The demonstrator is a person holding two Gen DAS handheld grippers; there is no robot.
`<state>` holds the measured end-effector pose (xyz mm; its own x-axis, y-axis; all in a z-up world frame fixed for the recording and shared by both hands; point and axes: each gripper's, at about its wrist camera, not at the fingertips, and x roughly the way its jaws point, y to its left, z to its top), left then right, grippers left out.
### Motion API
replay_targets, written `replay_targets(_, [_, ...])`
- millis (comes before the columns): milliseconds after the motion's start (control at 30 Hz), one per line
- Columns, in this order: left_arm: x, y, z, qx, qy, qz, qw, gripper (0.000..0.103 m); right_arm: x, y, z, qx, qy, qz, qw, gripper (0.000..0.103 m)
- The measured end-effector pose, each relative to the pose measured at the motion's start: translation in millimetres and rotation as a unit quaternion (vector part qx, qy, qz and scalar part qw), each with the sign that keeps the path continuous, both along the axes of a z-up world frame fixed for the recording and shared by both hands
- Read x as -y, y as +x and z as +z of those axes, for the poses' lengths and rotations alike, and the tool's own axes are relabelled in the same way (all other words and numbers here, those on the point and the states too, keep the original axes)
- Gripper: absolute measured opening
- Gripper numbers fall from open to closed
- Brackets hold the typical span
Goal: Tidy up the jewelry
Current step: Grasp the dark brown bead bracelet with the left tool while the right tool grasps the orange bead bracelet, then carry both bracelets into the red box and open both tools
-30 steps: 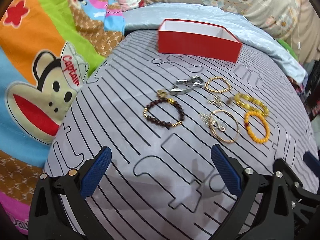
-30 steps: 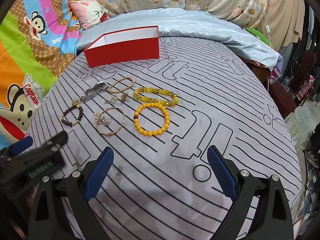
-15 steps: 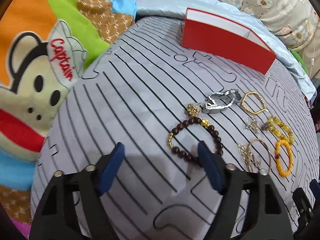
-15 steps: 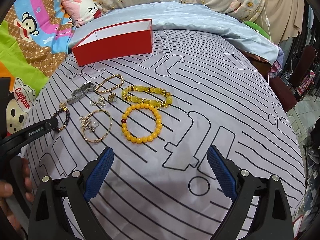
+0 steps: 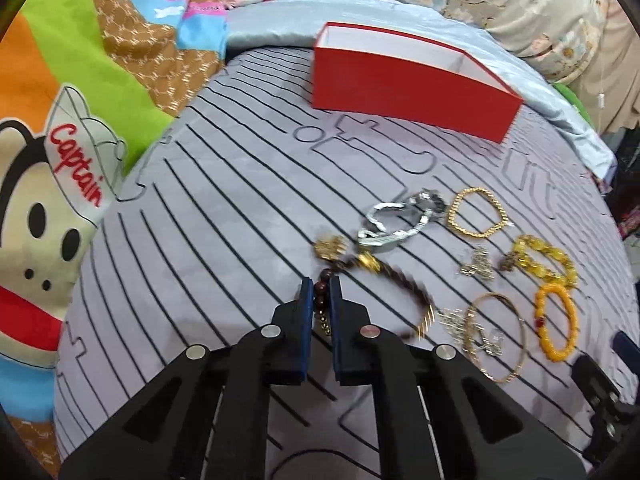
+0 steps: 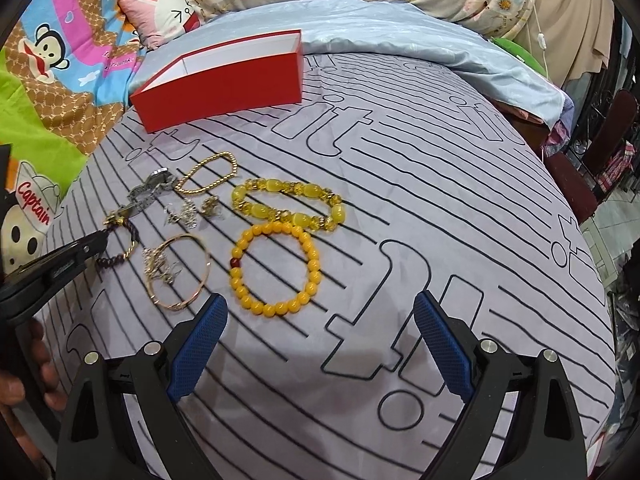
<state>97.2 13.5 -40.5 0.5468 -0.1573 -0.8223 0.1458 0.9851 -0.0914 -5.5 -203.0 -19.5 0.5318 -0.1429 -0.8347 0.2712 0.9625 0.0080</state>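
We hold a gripper in each hand above a bed with a striped grey cover point(image 6: 400, 184). Our left gripper point(image 5: 320, 284) has its two blue fingers pressed together on the dark bead bracelet point(image 5: 404, 284), pinching a few beads at its near end; the rest of the loop trails to the right, blurred, and seems to be lifting off the cover. Our right gripper point(image 6: 318, 320) hovers with its fingers wide apart and nothing between them, just short of the orange bracelet point(image 6: 276, 268).

The step in hand looks like the first pickup. Next we would need to carry the dark bracelet up and over to the open red box point(image 5: 412, 88) at the far side, well apart from the jewelry, and let go above it.

We count one box and five bracelets: dark, orange, yellow point(image 6: 288, 204), gold chain point(image 6: 208, 174) and a thin gold bangle point(image 6: 180, 270). There is also one silver watch point(image 5: 400, 220). A few small silvery pieces lie among them, too tangled to count.
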Motion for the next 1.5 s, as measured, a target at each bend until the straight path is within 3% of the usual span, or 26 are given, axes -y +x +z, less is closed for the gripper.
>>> replay_targets(367, [-1.5,-28.3,25.0,-0.003,-0.049,-0.02,0.9986,0.007,11.6,25.3,-9.6,-0.012,0.024,0.012,1.0,0.052])
replay_targets(533, [-3.5,-34.4,31.6,-0.002,-0.056,-0.024,0.9982,0.007,6.5,35.4,-15.0,-0.016,0.012,0.025,0.999,0.042])
replay_targets(600, [-5.1,-35.2,32.8,-0.004,-0.059,-0.026,0.9979,0.007,4.6,37.7,-14.8,-0.015,0.009,0.03,0.999,0.031])
replay_targets(667, [-6.5,-35.7,34.5,-0.005,-0.061,-0.025,0.9978,0.007,3.3,38.6,-14.9,-0.014,0.01,0.035,0.999,0.015])
replay_targets(733, [-7.0,-36.5,36.4,-0.004,-0.062,-0.024,0.9978,0.007,3.3,38.5,-14.9,-0.013,0.015,0.037,0.999,0.009])
replay_targets(1100, [-7.2,-38.8,47.3,0.002,-0.065,-0.027,0.9975,0.007,7.3,22.5,3.1,0.009,0.036,0.04,0.999,0.006])
replay_targets(1500, [-0.4,-30.0,83.3,0.035,-0.079,-0.044,0.9953,0.007,12.7,24.3,67.9,0.072,0.029,0.059,0.995,0.006])
